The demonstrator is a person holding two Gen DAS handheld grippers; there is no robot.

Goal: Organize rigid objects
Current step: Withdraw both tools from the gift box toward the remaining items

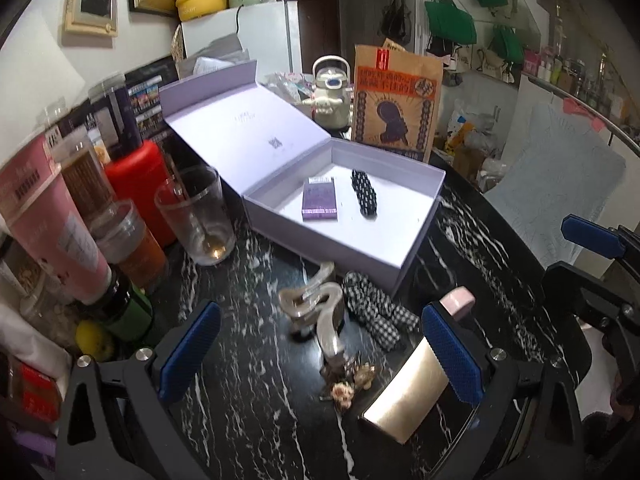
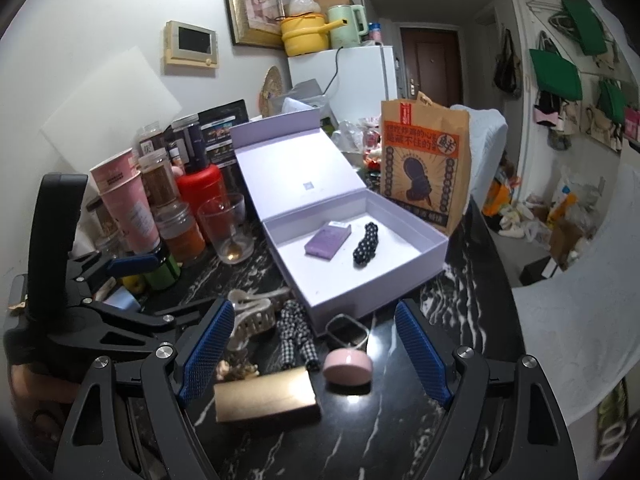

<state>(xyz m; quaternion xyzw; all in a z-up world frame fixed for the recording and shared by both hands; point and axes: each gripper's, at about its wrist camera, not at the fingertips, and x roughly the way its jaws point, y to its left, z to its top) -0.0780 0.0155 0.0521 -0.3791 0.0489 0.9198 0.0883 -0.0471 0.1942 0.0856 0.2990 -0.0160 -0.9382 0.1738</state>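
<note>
On the black marble table [image 1: 248,400] stands an open lavender box [image 1: 320,244] [image 2: 380,288]. Inside it lie a small purple box [image 1: 319,200] [image 2: 328,240] and a black dotted hair tie [image 1: 364,192] [image 2: 366,244]. In front of the box lie a clear hair claw [image 1: 316,316] [image 2: 248,316], a checkered scrunchie [image 1: 376,312] [image 2: 296,332], a gold box [image 1: 408,396] [image 2: 266,398], a pink round case [image 1: 458,300] [image 2: 347,366] and a clear square frame [image 2: 347,330]. My left gripper [image 1: 320,354] is open above the claw and scrunchie. My right gripper [image 2: 314,354] is open over the pink case and gold box.
Along the left stand a glass with a spoon [image 1: 196,216] [image 2: 228,228], a red bottle [image 1: 136,184], a pink tube [image 1: 52,224] and several jars. A brown paper bag [image 1: 396,100] [image 2: 424,160] stands behind the box. Dried flowers [image 1: 352,384] lie by the gold box. The table edge curves off at the right.
</note>
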